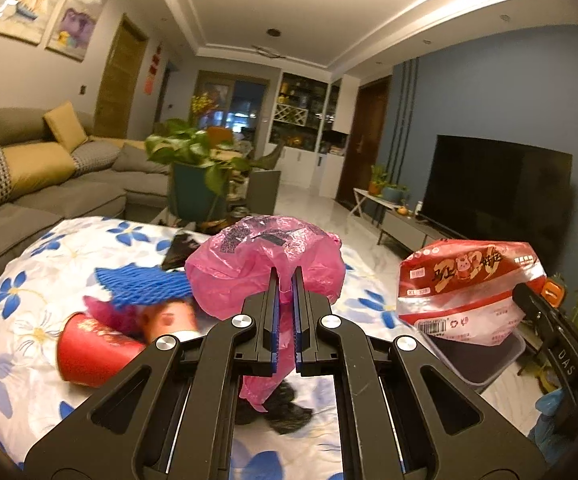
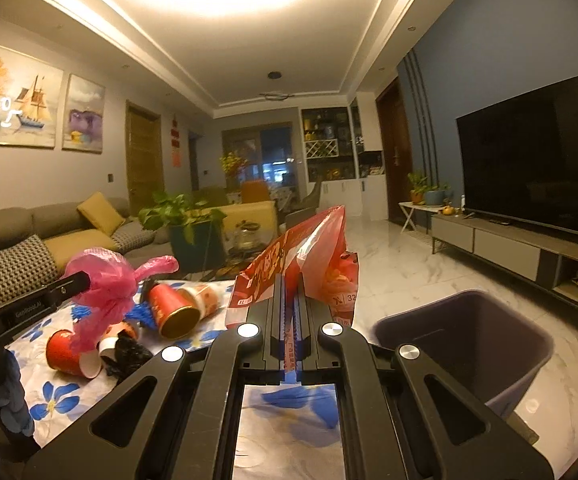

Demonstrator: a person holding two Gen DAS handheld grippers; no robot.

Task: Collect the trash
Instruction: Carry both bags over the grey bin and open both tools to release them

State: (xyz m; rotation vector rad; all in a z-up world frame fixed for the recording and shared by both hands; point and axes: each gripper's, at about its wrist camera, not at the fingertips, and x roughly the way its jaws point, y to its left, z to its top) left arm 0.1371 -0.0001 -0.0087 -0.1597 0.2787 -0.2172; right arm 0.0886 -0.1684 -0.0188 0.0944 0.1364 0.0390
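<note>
1. Left claw [image 1: 288, 276] was clenched on a pink plastic bag [image 1: 265, 268], lifted over the counter; black print on the bag, incl. a QR-type code, not legible.
2. Right claw [image 2: 289, 282] was clenched on a red & white snack packet [image 2: 321, 268], held up to the right of the counter, near the bin; large gold characters on it, "32" on its lower part in the right wrist view, "XL" & a barcode in the left wrist view.
3. "DAS" showed on the right claw's body in the left wrist view; "GenRobot.AI" on the left claw's body in the right wrist view.
4. Grey bin [image 2: 477, 344] stood on the floor, right of the counter, just below the packet.
5. Counter [image 1: 37, 280] wore a white cloth w/ blue flowers. Still lying on it: red paper cups [image 2: 169, 308], blue foam net [image 1: 141, 284], black crumpled bag [image 2: 129, 354].
6. Room: grey sofa w/ yellow cushions [image 1: 61, 124] far left, potted plant [image 1: 193, 152] behind the counter, TV [image 2: 529, 152] on a blue wall right, marble-look floor, paintings [image 2: 21, 96] on the left wall.
</note>
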